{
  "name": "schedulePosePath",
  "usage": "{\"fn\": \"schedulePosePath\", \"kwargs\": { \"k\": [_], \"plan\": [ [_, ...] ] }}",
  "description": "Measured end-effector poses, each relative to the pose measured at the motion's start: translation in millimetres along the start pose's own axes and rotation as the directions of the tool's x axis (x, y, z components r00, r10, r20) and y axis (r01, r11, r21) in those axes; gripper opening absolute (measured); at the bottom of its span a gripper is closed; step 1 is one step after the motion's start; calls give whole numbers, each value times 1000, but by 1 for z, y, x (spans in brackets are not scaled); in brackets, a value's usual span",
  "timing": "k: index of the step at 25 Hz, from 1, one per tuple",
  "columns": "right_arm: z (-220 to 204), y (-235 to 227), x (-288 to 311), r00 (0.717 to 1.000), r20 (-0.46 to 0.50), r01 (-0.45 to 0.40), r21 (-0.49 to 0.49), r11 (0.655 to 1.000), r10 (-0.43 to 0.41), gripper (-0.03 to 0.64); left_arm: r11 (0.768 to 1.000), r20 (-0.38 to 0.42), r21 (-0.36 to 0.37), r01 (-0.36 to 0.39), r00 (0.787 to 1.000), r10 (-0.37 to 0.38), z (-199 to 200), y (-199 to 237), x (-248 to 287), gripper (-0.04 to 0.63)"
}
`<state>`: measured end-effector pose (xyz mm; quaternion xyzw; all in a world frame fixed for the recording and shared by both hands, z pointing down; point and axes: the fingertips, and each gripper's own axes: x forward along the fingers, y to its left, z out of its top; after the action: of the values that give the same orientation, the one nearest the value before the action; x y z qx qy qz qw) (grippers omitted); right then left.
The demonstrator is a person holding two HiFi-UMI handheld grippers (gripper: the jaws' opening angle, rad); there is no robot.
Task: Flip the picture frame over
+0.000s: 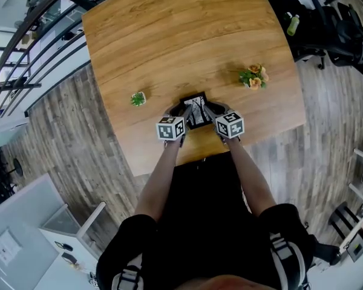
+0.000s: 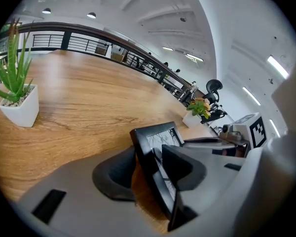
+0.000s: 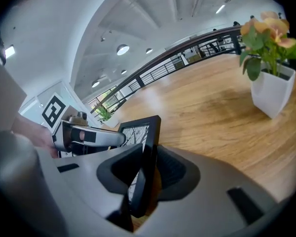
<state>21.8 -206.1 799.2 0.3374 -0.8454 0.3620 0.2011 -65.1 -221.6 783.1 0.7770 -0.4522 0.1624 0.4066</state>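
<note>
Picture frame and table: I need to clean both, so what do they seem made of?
Picture frame: matte black border, no grain showing, so plastic or painted wood; can't tell which. Table: warm brown with streaky grain and a soft sheen, so varnished wood or wood-look laminate.

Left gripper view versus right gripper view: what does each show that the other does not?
Only the left gripper view shows the jaws of the left gripper: apart around the picture frame, a gap beside one pad. Only the right gripper view shows those of the right gripper: pressed on the frame. Both show the frame, the table, the green plant and the flowering plant.
</note>
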Motion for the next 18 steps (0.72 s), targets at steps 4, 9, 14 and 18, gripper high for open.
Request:
{"fn": "schedulePosePath", "kwargs": {
  "k": [4,9,14,18],
  "plan": [
    [0,1,2,999,-18,48,-62,997,-50,94,1000,-12,8,-21,1000,21,-2,3,1,176],
    [1,-1,6,995,-36,88,-137,987,-94,95,998,-24,28,-51,998,52,-2,6,6,184],
    [0,0,8,991,-53,107,-190,976,-119,95,995,-38,53,-85,995,87,-6,9,7,193],
    [3,2,8,988,-52,129,-259,957,-147,97,992,-38,74,-101,994,104,-5,8,8,196]
  ]
}}
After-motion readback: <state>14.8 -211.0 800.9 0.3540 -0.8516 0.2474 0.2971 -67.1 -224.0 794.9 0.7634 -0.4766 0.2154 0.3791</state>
